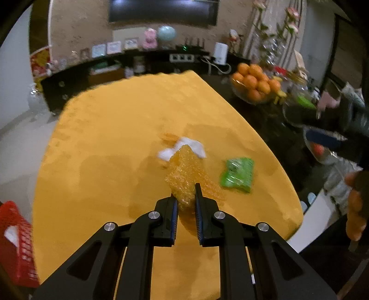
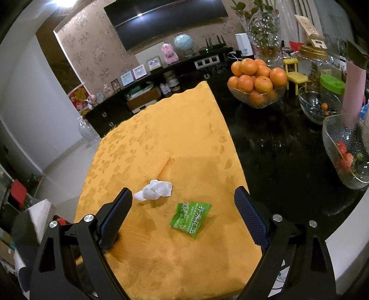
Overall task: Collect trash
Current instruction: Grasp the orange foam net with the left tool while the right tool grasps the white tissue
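The left gripper (image 1: 186,196) has its jaws clamped narrow on a piece of yellow-orange bubbly wrap (image 1: 184,180), which sticks up and forward from between the pads, lifted off the yellow cloth (image 1: 115,138) that covers the bench; just past the wrap's far end lies a crumpled white tissue (image 1: 184,147), and to the right of the wrap, apart from it, a green packet (image 1: 237,173) lies flat on the cloth; at the left edge of this view, below the bench, a red basket (image 1: 16,240) shows with something white inside; the left view is somewhat blurred.

The right gripper (image 2: 184,212) hangs over the near part of the cloth (image 2: 161,129) with its jaws wide and nothing between the pads; the green packet (image 2: 190,218) lies on the cloth between the two fingers, touching neither; the tissue (image 2: 155,190) lies just beyond it to the left, near the left finger; farther on, a yellow textured piece (image 2: 160,165) sits on the cloth, hard to tell from it.

Right of the cloth the dark bench (image 2: 276,150) is bare and glossy; on it stand a glass bowl of oranges (image 2: 256,78), a small yellow toy chair (image 2: 294,75), a glass bowl (image 2: 318,108) with small fruit, and at the right edge a glass dish (image 2: 346,150) with strawberries; beyond, a low dark cabinet (image 2: 120,113) carries framed pictures and a globe (image 2: 183,43) under a wall screen (image 2: 166,20).
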`<state>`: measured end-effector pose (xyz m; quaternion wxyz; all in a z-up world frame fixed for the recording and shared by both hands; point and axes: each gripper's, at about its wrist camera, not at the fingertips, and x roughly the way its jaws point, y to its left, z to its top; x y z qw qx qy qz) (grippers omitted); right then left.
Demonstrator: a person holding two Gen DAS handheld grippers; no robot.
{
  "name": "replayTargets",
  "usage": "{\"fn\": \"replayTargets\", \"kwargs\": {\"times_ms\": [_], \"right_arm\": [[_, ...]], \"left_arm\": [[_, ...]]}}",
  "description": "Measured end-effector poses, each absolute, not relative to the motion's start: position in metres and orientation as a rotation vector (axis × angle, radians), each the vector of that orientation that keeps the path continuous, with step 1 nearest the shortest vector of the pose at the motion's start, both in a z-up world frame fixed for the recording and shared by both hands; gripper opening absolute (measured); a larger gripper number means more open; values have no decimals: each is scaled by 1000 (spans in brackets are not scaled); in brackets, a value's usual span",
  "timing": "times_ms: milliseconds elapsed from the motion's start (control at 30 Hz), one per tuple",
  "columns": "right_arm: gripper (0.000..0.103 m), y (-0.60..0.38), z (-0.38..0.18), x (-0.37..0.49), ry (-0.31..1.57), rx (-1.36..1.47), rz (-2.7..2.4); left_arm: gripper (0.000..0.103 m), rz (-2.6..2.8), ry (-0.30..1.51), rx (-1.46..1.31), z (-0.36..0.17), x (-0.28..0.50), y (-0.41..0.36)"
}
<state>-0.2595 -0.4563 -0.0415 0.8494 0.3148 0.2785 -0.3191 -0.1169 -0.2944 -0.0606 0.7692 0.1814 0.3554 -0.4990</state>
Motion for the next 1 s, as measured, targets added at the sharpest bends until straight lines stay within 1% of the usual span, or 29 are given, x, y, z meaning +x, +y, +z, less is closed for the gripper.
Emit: {"fn": "replayTargets", "kwargs": {"times_ms": [333, 533, 700, 867, 1000], "right_arm": [[87, -444, -50, -228, 645, 578, -666], [87, -439, -57, -194, 691, 516, -636], [87, -441, -73, -159, 749, 476, -609], [87, -444, -95, -123, 792, 430, -589], [79, -441, -118, -104, 850, 418, -578]], "left_arm": [[12, -955, 652, 391, -6, -66, -240], [12, -880, 594, 401, 15, -33, -204], [12, -819, 610, 325, 13, 0, -182], [12, -780, 621, 297, 8, 18, -168], [12, -769, 623, 289, 6, 21, -162]]}}
